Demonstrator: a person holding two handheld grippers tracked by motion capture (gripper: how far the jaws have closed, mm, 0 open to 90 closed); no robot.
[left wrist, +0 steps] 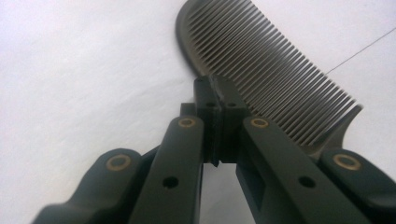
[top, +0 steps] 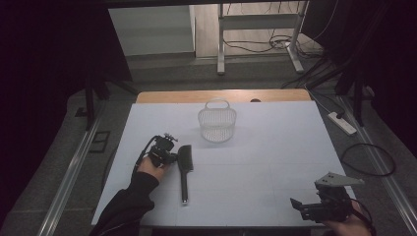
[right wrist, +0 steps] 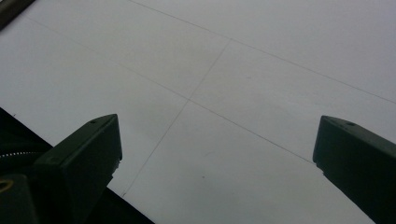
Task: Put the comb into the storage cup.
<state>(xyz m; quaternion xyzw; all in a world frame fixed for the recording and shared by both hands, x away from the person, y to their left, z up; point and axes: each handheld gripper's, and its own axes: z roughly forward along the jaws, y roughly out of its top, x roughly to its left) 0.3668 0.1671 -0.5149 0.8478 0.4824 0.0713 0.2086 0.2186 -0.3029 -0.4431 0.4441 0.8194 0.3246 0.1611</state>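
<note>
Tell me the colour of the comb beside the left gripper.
Black, seen best in the left gripper view: comb.

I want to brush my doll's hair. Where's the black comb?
In the high view, the comb lies on the table's left half, beside the left gripper, nearer than the basket.

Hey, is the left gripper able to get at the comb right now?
Probably yes. The left gripper sits right beside the comb, its tips at the toothed end with nothing between them, but its jaws are shut, so it would have to open first.
</note>
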